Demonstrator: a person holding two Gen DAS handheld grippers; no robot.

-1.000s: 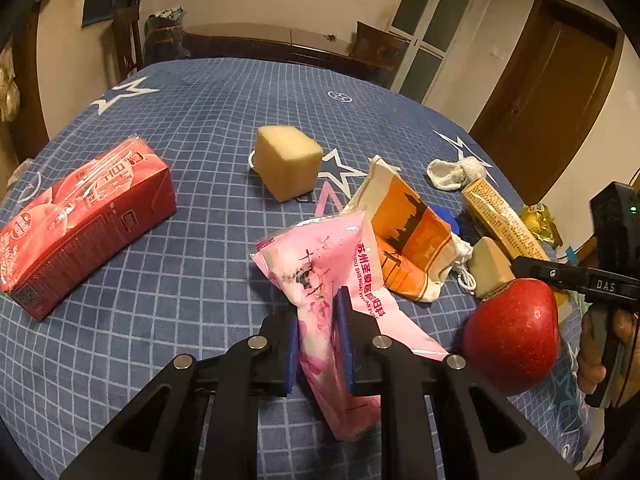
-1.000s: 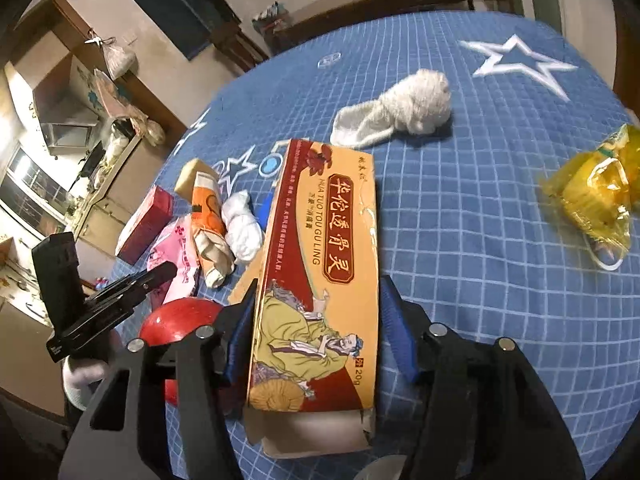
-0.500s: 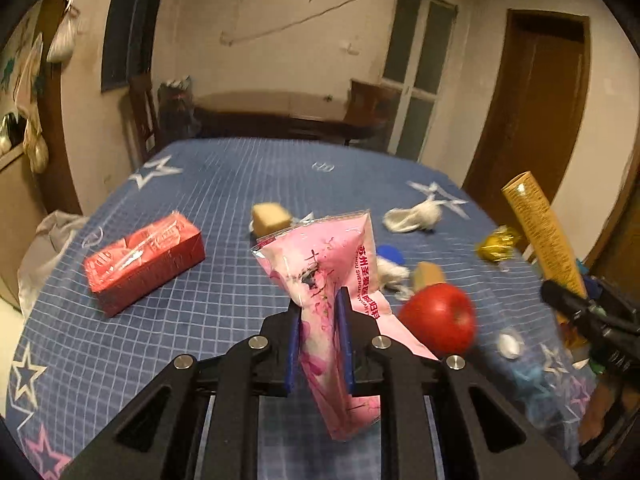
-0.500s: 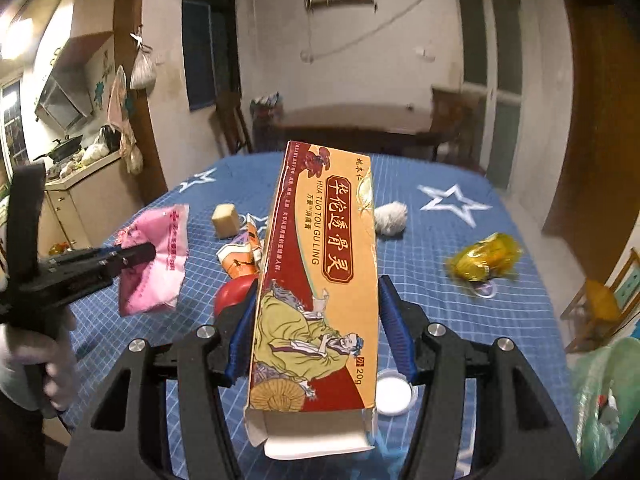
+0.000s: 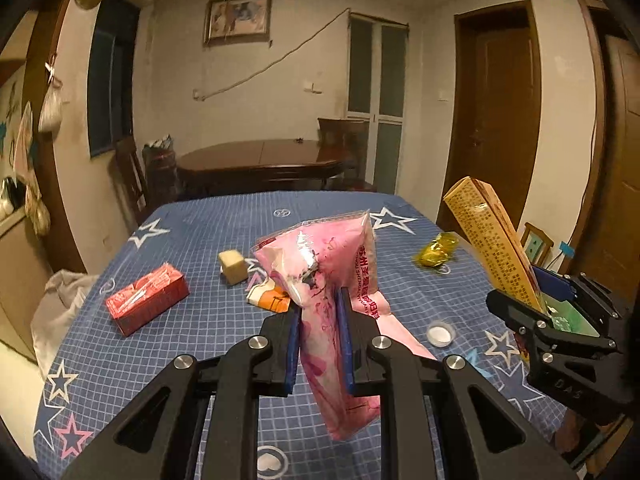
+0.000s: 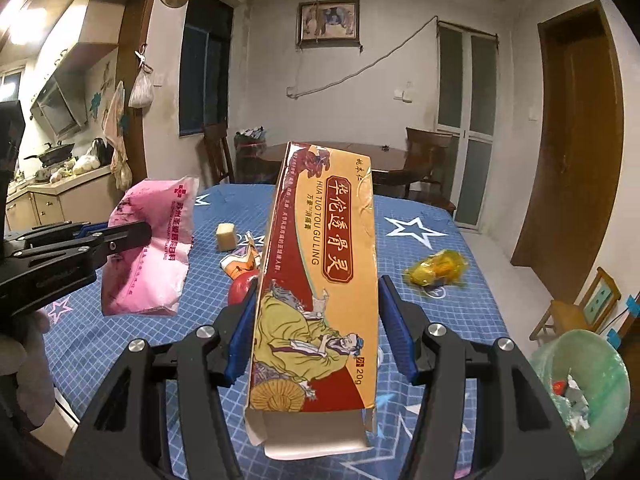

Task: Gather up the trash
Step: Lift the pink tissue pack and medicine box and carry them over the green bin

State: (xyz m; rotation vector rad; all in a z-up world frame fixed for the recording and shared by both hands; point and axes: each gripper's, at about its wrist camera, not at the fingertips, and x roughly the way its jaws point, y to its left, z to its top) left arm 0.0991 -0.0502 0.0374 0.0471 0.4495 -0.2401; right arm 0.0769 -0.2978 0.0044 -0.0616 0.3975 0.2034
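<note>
My left gripper is shut on a pink plastic packet, held up above the blue star-patterned tablecloth. In the right wrist view the same pink packet hangs at the left in the left gripper. My right gripper is shut on a long orange medicine box, lifted and tilted, its open flap toward the camera. In the left wrist view the orange box rises at the right from the right gripper.
On the table lie a red carton, a yellow sponge cube, an orange-white wrapper, a yellow wrapper, a white cap and a red apple. A green-lined bin stands at lower right.
Both grippers have risen and drawn back from the table with their loads; the view has levelled from the tabletop toward the room. The bin has come into the right wrist view.
</note>
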